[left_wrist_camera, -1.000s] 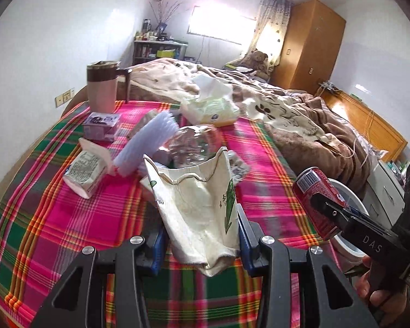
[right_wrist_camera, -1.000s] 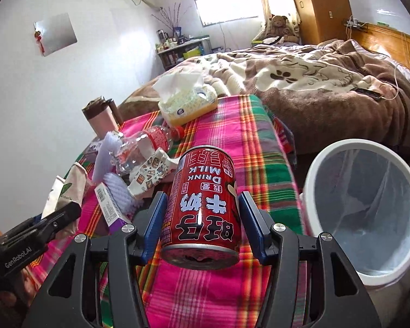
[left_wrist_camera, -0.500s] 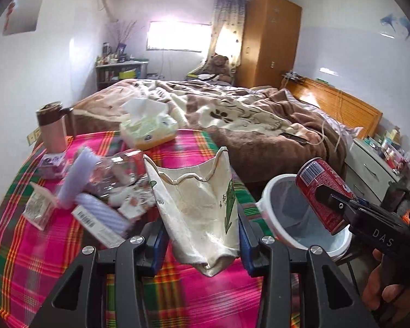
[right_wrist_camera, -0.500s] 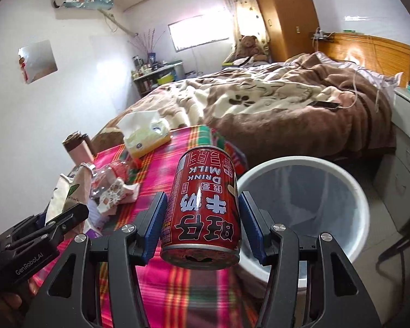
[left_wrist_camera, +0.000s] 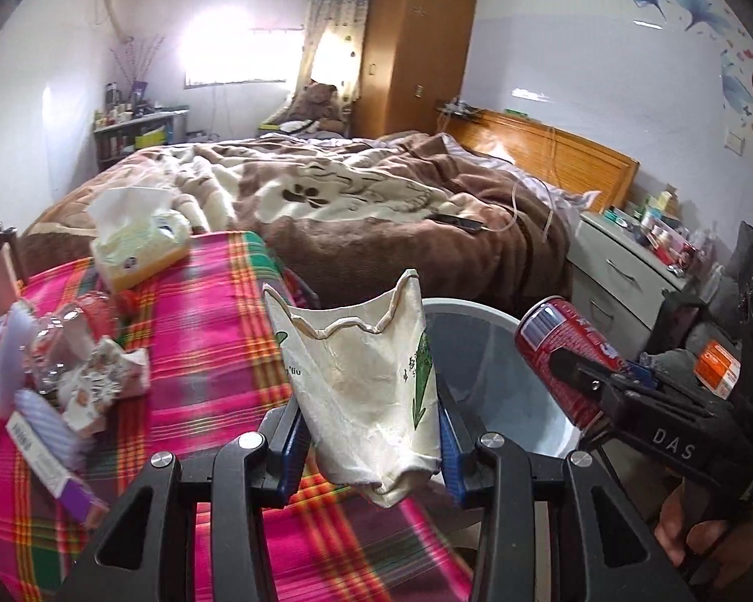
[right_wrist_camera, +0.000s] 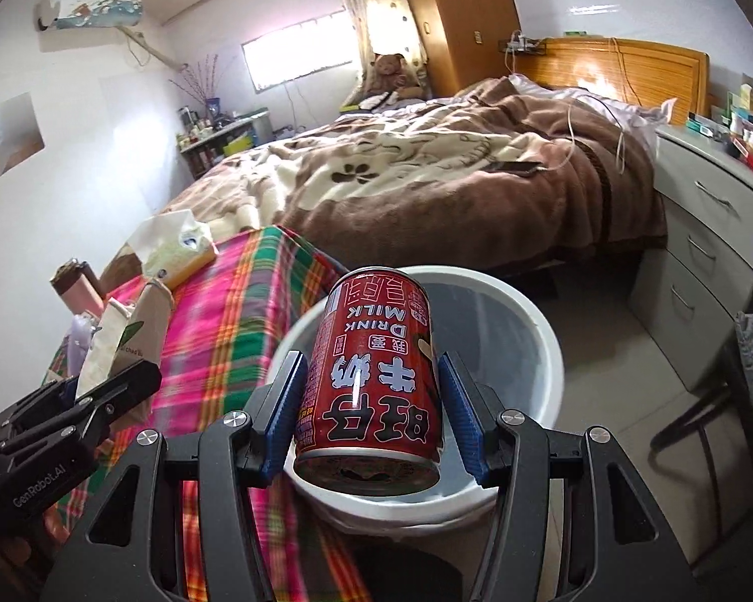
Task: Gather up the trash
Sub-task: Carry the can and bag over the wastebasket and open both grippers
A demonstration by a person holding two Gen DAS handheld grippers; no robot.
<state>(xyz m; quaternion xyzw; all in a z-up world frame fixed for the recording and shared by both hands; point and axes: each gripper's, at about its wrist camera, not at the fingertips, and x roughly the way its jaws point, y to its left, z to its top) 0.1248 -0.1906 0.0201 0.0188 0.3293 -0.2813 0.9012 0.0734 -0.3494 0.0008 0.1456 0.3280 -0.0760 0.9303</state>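
Observation:
My left gripper is shut on a crumpled cream paper cup with green print, held over the table's right edge beside the white trash bin. My right gripper is shut on a red milk-drink can, held upside down above the trash bin. In the left wrist view the can and the right gripper hang over the bin's right side. The right wrist view shows the paper cup in the left gripper at the left.
A table with a pink plaid cloth carries a tissue box, a crushed plastic bottle, wrappers and a purple box. A bed with a brown blanket lies behind. A grey dresser stands at the right.
Both grippers have swung to the right, away from the table and toward the bin. The can now hangs over the bin's opening, and the cup is at the table's edge.

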